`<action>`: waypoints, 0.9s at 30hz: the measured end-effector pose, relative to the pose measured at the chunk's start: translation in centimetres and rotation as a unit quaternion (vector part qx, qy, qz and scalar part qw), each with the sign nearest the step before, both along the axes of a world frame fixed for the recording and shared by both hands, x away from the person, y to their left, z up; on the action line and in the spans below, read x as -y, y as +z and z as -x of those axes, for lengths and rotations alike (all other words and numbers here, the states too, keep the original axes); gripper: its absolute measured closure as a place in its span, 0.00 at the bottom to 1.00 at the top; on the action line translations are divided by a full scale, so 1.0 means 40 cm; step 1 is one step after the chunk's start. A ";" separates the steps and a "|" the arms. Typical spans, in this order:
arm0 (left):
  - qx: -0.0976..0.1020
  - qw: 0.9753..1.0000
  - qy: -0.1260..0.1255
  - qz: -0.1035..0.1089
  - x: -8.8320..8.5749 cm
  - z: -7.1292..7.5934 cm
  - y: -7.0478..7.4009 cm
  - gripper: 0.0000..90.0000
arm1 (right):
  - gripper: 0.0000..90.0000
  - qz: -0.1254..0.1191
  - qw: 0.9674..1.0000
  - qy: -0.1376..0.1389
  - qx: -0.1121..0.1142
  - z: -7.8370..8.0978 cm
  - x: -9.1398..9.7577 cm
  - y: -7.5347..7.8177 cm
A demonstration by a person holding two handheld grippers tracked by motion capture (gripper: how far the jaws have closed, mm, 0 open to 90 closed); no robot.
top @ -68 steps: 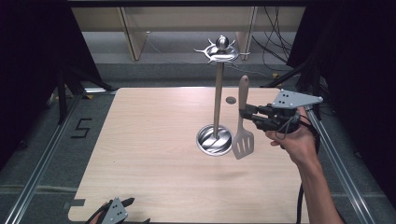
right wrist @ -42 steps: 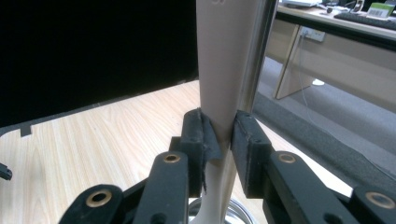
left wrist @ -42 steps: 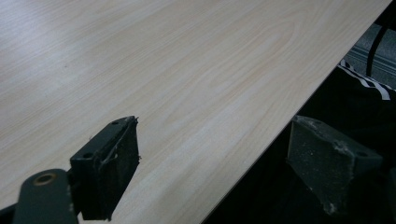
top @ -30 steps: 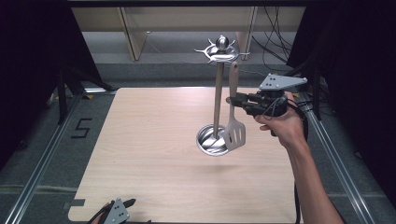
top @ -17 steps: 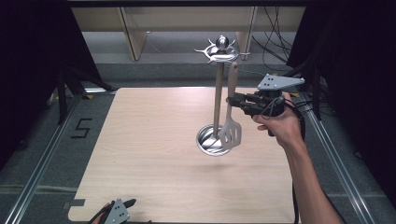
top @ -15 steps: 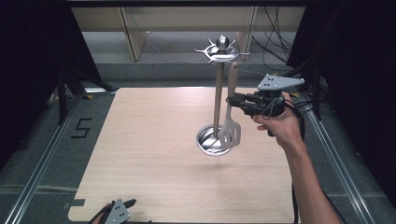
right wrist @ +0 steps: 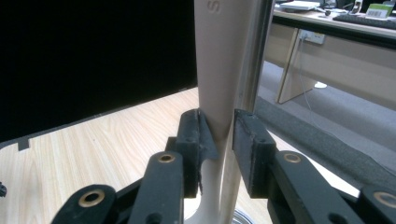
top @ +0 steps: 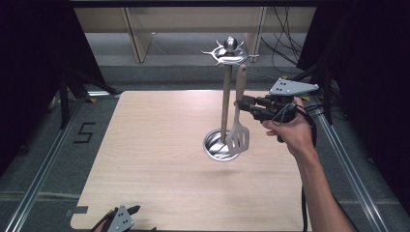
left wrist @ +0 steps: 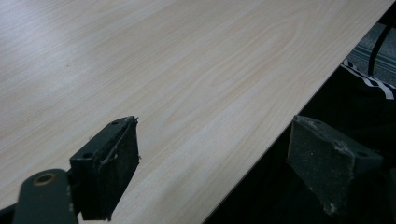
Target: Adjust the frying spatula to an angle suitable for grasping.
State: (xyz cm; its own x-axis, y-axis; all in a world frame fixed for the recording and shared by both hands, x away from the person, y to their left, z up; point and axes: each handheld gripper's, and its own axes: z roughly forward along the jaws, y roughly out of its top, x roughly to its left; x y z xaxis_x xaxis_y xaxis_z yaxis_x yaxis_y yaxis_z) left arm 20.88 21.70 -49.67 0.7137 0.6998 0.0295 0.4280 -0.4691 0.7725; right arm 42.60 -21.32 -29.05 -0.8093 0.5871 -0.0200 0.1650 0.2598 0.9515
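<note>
**Hanging spatula held beside the utensil stand**

Spreading across the high view, the pale wood-grain surface [top: 159, 159] carries a tall metal utensil stand [top: 225, 96], whose round steel base [top: 216, 146] sits right of the middle and whose thin post rises to a ring of hooks at the top. The person's right hand [top: 292, 133] reaches in from the right edge and holds the right gripper [top: 240, 104] level, pointing toward the post.

Its fingers [right wrist: 195, 140] stand narrow around the beige handle of a slotted spatula with a grey metal blade [top: 238, 116]. Seen from the right gripper view, the left pad lies against the handle while a small gap shows at the right pad; the jaws have just been opening slightly with the handle between them. The spatula hangs upright just beside the post, its handle top up at the hooks, its blade low above the base.

At the near edge of the surface, the left gripper [top: 133, 210] rests low, its fingers [left wrist: 112, 163] wide apart with nothing between them.
</note>
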 end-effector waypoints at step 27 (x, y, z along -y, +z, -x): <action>0.004 1.000 -0.005 0.003 0.004 0.002 0.000 0.17 | 0.49 0.049 0.997 -0.061 0.016 0.123 0.024 -0.123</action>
